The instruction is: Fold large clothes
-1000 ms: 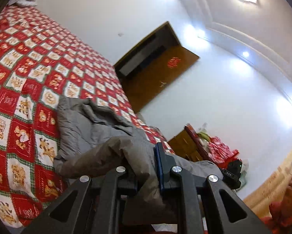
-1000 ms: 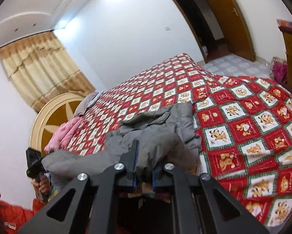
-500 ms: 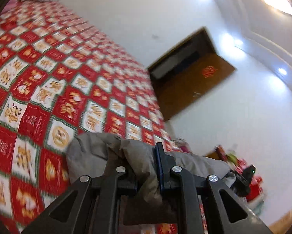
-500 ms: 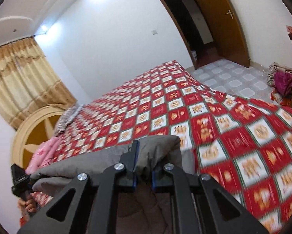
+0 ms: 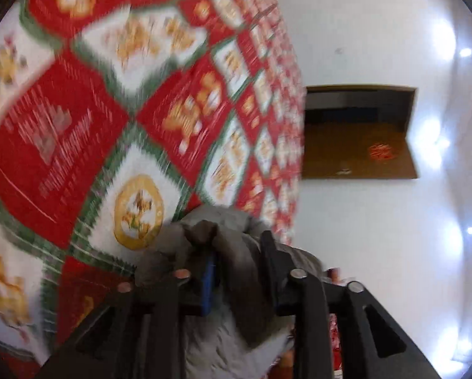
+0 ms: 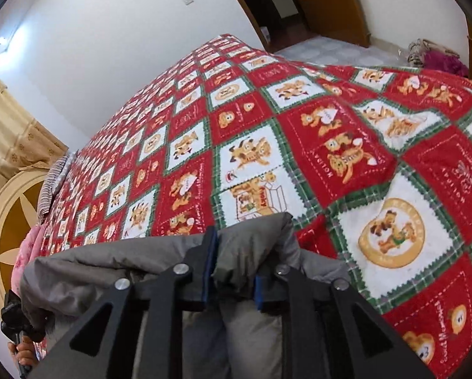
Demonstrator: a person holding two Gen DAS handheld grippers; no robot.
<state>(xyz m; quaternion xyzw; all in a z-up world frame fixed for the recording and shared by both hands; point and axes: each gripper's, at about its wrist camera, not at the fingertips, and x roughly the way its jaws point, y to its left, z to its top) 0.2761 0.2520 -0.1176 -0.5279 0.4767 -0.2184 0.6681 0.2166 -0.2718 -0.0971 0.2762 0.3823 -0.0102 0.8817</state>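
A grey padded garment is stretched between my two grippers over a bed with a red, white and green patchwork quilt. My right gripper is shut on a bunched fold of the garment's edge. My left gripper is shut on another bunch of the same grey cloth, close above the quilt. The left wrist view is blurred by motion. The left gripper also shows at the far end of the garment in the right wrist view.
A round wooden headboard and pink bedding lie at the bed's left. A beige curtain hangs behind. An open wooden door is in the white wall. Clothes lie on the tiled floor at right.
Both grippers have carried the garment forward and down toward the quilt. Most of the cloth now hangs below the fingers. The left view has rolled and come close to the bed.
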